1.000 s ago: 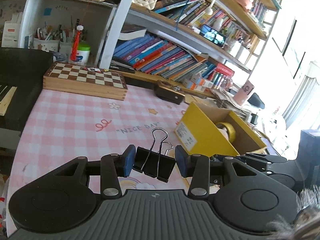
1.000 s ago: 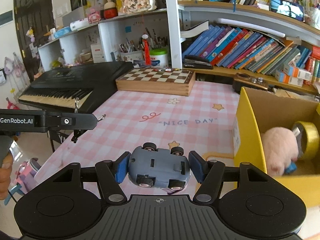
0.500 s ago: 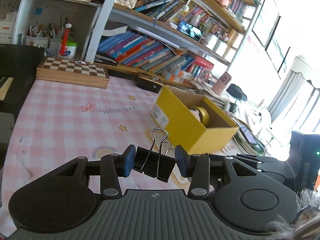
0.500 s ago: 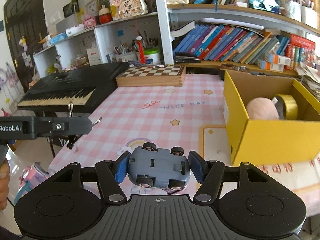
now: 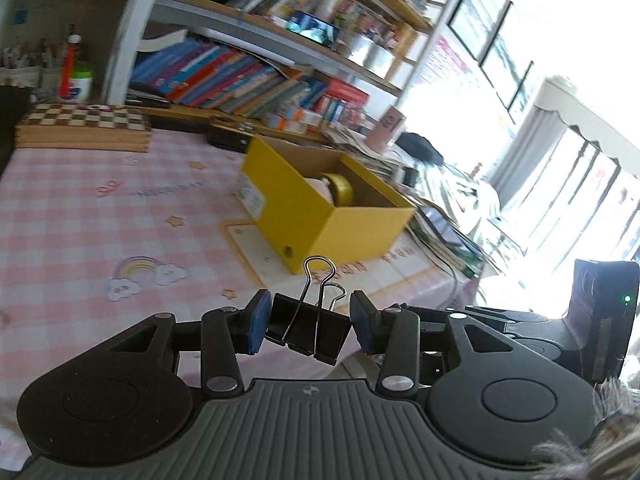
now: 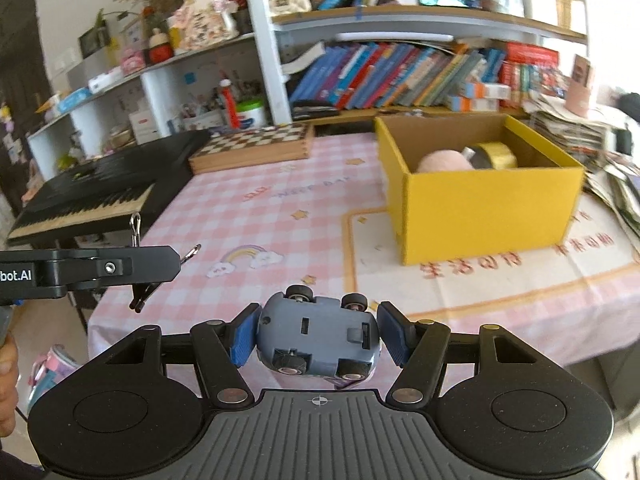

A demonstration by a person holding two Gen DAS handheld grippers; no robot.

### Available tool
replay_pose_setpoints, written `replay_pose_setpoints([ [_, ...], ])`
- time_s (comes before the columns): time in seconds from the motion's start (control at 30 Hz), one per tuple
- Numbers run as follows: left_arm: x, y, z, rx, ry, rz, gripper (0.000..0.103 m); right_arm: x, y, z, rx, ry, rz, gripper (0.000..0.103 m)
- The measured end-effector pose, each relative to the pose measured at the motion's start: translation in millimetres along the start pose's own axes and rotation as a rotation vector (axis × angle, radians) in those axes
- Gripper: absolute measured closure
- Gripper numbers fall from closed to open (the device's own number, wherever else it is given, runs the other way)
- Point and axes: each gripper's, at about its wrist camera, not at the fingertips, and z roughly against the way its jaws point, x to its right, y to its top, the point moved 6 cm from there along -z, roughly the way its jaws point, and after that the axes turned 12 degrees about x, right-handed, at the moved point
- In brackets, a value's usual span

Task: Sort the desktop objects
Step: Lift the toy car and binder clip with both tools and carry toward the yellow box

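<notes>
My left gripper [image 5: 307, 328] is shut on a black binder clip [image 5: 306, 330] with its wire handles sticking up, held above the near part of the pink checked tablecloth [image 5: 100, 208]. My right gripper [image 6: 318, 332] is shut on a grey-blue toy car [image 6: 318, 338], wheels facing the camera. An open yellow cardboard box [image 5: 320, 208] [image 6: 480, 196] stands ahead on the table, holding a pink plush [image 6: 444, 162] and a gold tape roll [image 6: 496, 156]. In the right wrist view the left gripper [image 6: 156, 270] with the clip shows side-on at the left.
A wooden chessboard box [image 6: 252, 148] lies at the table's far edge under crowded bookshelves [image 6: 400, 72]. A black keyboard [image 6: 88, 192] stands left of the table. Stacked papers [image 6: 572, 128] sit right of the yellow box. A cream mat [image 6: 500, 272] lies under the box.
Both grippers have drawn back and swung right, keeping the clip and the car; the yellow box now sits nearer the middle of each view and further ahead.
</notes>
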Motion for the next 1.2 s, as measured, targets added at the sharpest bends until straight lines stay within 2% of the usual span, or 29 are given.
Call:
replay_pose_setpoints([
  [0.3,31,-7,-19,-0.041,-0.111,-0.032,0.063,29,-9,27,0.000,-0.109,-0.047,0.040],
  [0.53,50,-8,-33,-0.060,-0.163,-0.055,0.063,48,-12,37,0.005,-0.156,-0.075,0.040],
  [0.9,79,-6,-67,-0.076,-0.195,-0.065,0.063,88,-9,41,-0.007,-0.185,-0.103,0.040],
  [1.2,99,-1,-100,-0.074,-0.184,-0.062,0.063,124,2,30,-0.022,-0.167,-0.098,0.040],
])
